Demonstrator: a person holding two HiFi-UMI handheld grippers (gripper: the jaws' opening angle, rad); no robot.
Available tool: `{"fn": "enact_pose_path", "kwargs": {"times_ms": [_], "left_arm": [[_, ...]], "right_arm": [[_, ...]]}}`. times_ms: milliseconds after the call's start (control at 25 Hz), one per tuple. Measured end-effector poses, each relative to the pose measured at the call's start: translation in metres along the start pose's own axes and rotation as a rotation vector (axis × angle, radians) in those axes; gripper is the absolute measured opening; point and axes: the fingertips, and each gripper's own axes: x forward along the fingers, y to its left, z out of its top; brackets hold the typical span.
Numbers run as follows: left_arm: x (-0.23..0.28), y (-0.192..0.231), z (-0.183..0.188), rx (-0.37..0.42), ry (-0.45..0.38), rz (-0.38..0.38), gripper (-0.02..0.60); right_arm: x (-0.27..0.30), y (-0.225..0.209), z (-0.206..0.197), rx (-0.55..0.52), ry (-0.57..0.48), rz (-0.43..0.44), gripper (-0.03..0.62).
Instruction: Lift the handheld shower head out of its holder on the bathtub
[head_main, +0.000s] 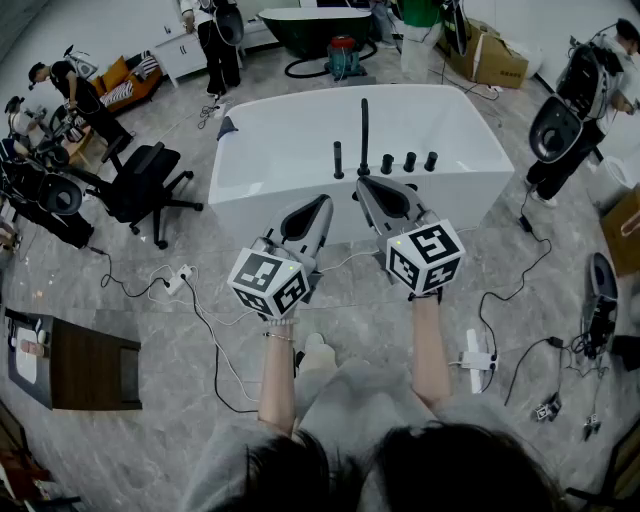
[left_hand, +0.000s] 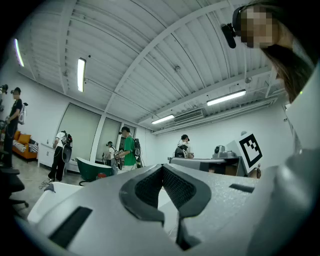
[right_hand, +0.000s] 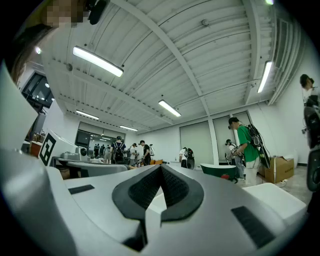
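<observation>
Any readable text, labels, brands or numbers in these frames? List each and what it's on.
No words or numbers can be read in any view.
Left marker cube: black-and-white square patterns only, no letters.
Right marker cube: the same, patterns only.
Cardboard box: any print is too small to read.

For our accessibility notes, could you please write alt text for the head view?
A person holds the left gripper and the right gripper, both shut and empty, before a white bathtub whose near rim carries a row of black tap fittings. Other people, an office chair and floor cables surround it.
</observation>
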Motion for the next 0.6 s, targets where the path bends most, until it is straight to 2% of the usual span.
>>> {"fn": "enact_pose_path", "kwargs": {"times_ms": [360,600], "left_arm": [[0.011,-0.017,-0.007,-0.002,0.016,-0.007,0.005],[0.025,-0.019,-0.011,-0.03,0.015,-0.008,0.005]], "right_arm": [[-0.014,-0.006,-0.007,0.016,0.014,0.008,0.0],[-0.015,-0.018,-0.007,-0.003,0.029,0.007,-0.001]]}}
